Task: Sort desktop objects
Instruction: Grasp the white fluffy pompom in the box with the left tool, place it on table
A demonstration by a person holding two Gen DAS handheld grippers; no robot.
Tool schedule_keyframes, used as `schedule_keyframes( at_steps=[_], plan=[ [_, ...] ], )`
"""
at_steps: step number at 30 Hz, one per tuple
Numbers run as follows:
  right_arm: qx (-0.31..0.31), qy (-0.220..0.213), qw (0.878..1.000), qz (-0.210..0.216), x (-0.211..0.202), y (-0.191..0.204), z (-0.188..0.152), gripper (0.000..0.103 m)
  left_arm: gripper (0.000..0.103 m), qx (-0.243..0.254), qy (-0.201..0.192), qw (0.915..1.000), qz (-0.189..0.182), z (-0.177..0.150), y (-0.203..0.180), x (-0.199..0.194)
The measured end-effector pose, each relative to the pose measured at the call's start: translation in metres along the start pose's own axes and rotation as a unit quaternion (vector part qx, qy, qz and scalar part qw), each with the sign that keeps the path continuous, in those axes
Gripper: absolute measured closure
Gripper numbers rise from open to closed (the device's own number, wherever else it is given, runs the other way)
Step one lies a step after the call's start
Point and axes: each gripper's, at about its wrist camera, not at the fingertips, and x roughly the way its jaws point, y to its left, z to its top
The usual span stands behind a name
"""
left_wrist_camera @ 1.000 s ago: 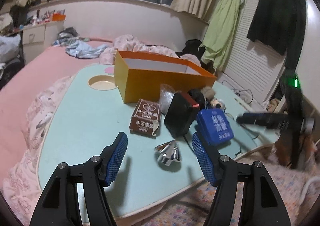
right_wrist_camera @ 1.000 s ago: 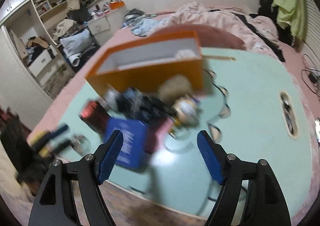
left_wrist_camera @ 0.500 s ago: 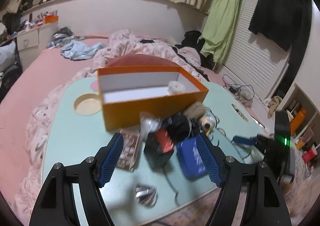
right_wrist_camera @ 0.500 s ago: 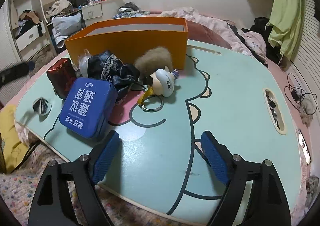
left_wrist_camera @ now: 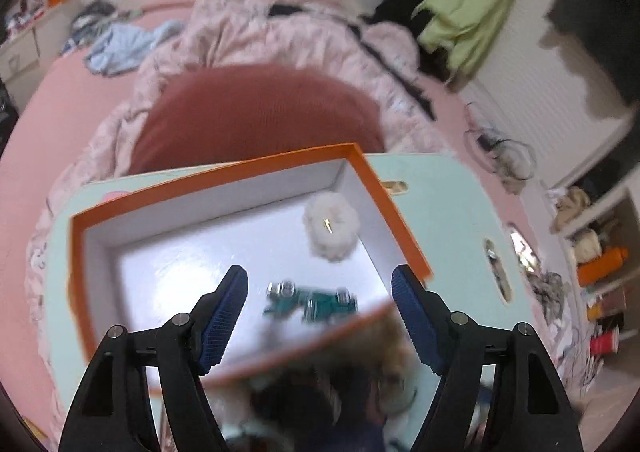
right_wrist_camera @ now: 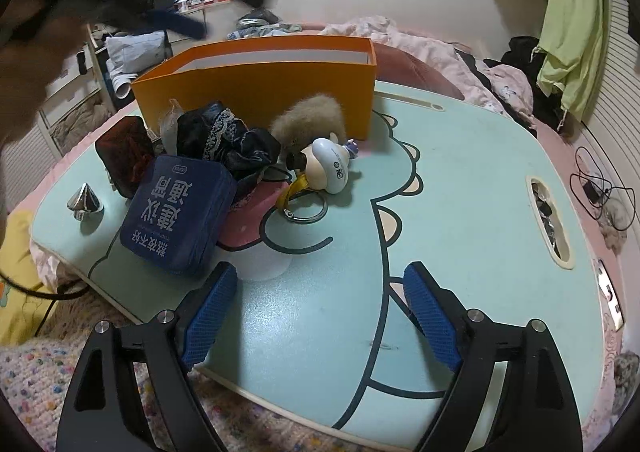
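Left claw [left_wrist_camera: 319,314]: hung above the orange box [left_wrist_camera: 372,176], jaws spread apart, nothing gripped between the blue pads.
Orange box: stood open on the pale green tabletop [right_wrist_camera: 460,188]; a white fluffy ball [left_wrist_camera: 331,230] lay in its far right corner and a small green object [left_wrist_camera: 316,302], blurred, showed over its white floor.
Right claw [right_wrist_camera: 320,312]: jaws parted wide and empty, low over bare tabletop near the front edge.
Unsorted pile: in front of the box sat a blue tin [right_wrist_camera: 176,212], a dark red pouch [right_wrist_camera: 124,154], black lace fabric [right_wrist_camera: 228,138], a tan pompom [right_wrist_camera: 310,118] and a white toy keyring [right_wrist_camera: 326,168].
Silver cone [right_wrist_camera: 84,201]: stood apart at the tabletop's left edge.
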Motion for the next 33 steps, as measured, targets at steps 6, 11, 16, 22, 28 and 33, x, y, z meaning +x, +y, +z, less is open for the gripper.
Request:
schedule_keyframes(
  at_steps=[6, 11, 16, 22, 28, 33],
  plan=[
    [0.000, -0.003, 1.000, 0.002, -0.001, -0.001, -0.001, 0.017, 0.039, -0.017, 0.046, 0.9981, 0.038, 0.029, -0.016, 0.057],
    [-0.001, -0.005, 1.000, 0.004, -0.001, -0.002, -0.001, 0.017, 0.047, -0.013, 0.064, 0.9960, 0.061, 0.033, -0.020, 0.085],
    [-0.001, -0.007, 1.000, 0.005, -0.001, -0.002, -0.002, 0.017, 0.072, -0.009, 0.059, 0.9962, 0.064, 0.034, -0.009, 0.088],
    [-0.001, -0.007, 1.000, 0.005, 0.000, -0.001, -0.002, 0.017, 0.072, 0.010, -0.007, 0.9999, 0.010, 0.020, -0.002, 0.023],
    [-0.002, -0.007, 1.000, 0.004, -0.001, -0.001, -0.002, 0.017, 0.072, 0.055, -0.076, 0.9938, -0.061, -0.031, -0.011, -0.062],
    [-0.002, -0.007, 1.000, 0.005, -0.001, -0.001, -0.002, 0.017, 0.072, 0.074, -0.076, 0.9918, -0.072, -0.082, -0.001, -0.072]
  ],
)
